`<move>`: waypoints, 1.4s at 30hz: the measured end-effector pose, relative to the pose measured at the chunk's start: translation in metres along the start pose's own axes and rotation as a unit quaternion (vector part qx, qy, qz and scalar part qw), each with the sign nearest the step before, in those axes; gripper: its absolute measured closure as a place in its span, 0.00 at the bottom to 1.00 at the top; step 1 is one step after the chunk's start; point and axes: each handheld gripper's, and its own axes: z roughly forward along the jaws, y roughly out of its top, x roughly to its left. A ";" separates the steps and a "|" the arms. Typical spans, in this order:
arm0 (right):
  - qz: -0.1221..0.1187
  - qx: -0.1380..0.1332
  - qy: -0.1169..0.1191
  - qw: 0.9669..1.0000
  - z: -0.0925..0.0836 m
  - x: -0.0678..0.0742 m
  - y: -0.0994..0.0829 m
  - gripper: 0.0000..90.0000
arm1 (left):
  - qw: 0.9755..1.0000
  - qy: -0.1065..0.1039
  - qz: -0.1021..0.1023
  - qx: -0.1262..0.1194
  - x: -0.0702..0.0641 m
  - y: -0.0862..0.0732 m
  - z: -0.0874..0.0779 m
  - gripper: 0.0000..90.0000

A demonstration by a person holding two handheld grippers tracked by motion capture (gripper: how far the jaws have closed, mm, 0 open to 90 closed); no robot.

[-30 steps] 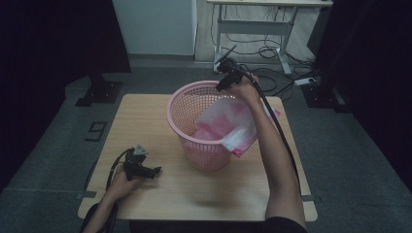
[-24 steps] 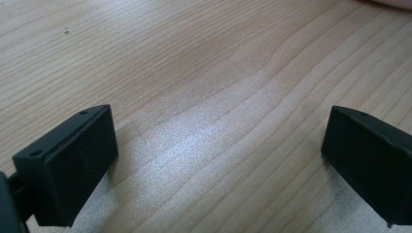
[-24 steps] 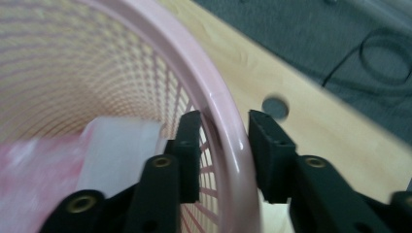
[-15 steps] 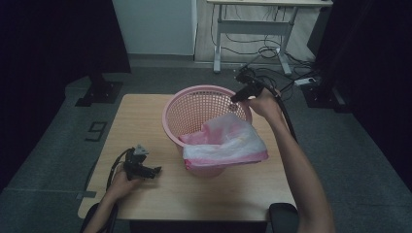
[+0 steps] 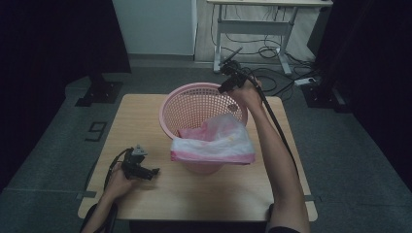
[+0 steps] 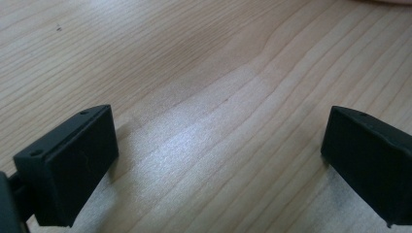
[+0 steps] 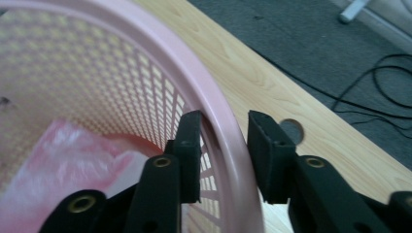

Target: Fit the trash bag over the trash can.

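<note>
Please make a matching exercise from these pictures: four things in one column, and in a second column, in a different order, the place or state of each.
Things:
1. right tongs
2. left tongs
3. plastic bag
4. pink basket

Places or states:
A. draped over the near rim of the basket
B. open, low over the bare wooden table, nothing between the jaws
C. one jaw inside and one jaw outside the far rim of the basket
D. standing in the middle of the table

Right pairs: 1-C, 2-B, 3-A, 4-D
</note>
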 end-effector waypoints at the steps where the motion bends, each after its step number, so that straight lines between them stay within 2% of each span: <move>1: 0.002 -0.005 -0.007 1.000 -0.001 -0.001 -0.002 0.77 | 1.000 -0.001 0.002 0.004 0.000 0.000 0.000 0.00; 2: 0.002 -0.007 -0.013 1.000 0.000 -0.003 -0.003 0.77 | 1.000 0.000 -0.001 0.006 0.000 0.001 -0.001 0.00; 4: 0.002 -0.011 -0.009 1.000 0.001 -0.007 -0.005 0.77 | 1.000 -0.001 -0.003 0.014 0.001 0.002 -0.001 0.00; 5: 0.002 -0.014 -0.006 1.000 0.002 -0.008 -0.005 0.73 | 1.000 -0.001 0.000 0.019 0.001 0.003 -0.002 0.00; 8: -0.007 -0.029 -0.007 1.000 -0.001 -0.011 -0.007 0.53 | 0.999 -0.014 0.008 0.036 0.004 0.005 -0.005 0.00; 11: -0.012 -0.052 0.002 0.999 -0.012 -0.009 -0.011 0.43 | 0.999 -0.030 0.006 0.031 0.008 0.010 -0.014 0.00; 14: -0.016 -0.074 0.028 0.997 -0.024 -0.006 -0.018 0.39 | 0.999 -0.048 0.012 0.017 0.010 0.022 -0.029 0.02; 16: -0.019 -0.082 0.048 0.995 -0.030 -0.001 -0.024 0.34 | 0.998 -0.056 0.024 0.014 0.011 0.032 -0.041 0.05; 19: -0.029 -0.091 0.068 0.993 -0.038 0.007 -0.034 0.33 | 0.997 -0.060 0.046 0.015 0.012 0.052 -0.061 0.06; 22: -0.033 -0.095 0.090 0.991 -0.044 0.014 -0.044 0.31 | 0.996 -0.063 0.064 0.005 0.011 0.072 -0.083 0.07; 26: -0.048 -0.084 0.103 0.990 -0.055 0.025 -0.052 0.28 | 0.993 -0.075 0.086 -0.016 0.008 0.097 -0.113 0.09; 29: -0.054 -0.102 0.122 0.986 -0.067 0.033 -0.060 0.30 | 0.991 -0.086 0.102 -0.030 0.003 0.113 -0.133 0.11; 35: -0.083 -0.109 0.147 0.980 -0.085 0.052 -0.076 0.34 | 0.985 -0.088 0.141 -0.043 -0.010 0.144 -0.168 0.15; 38: -0.104 -0.107 0.160 0.976 -0.091 0.065 -0.082 0.36 | 0.982 -0.095 0.157 -0.048 -0.020 0.159 -0.180 0.16; 42: -0.127 -0.103 0.184 0.969 -0.098 0.083 -0.087 0.39 | 0.976 -0.111 0.183 -0.050 -0.037 0.177 -0.184 0.16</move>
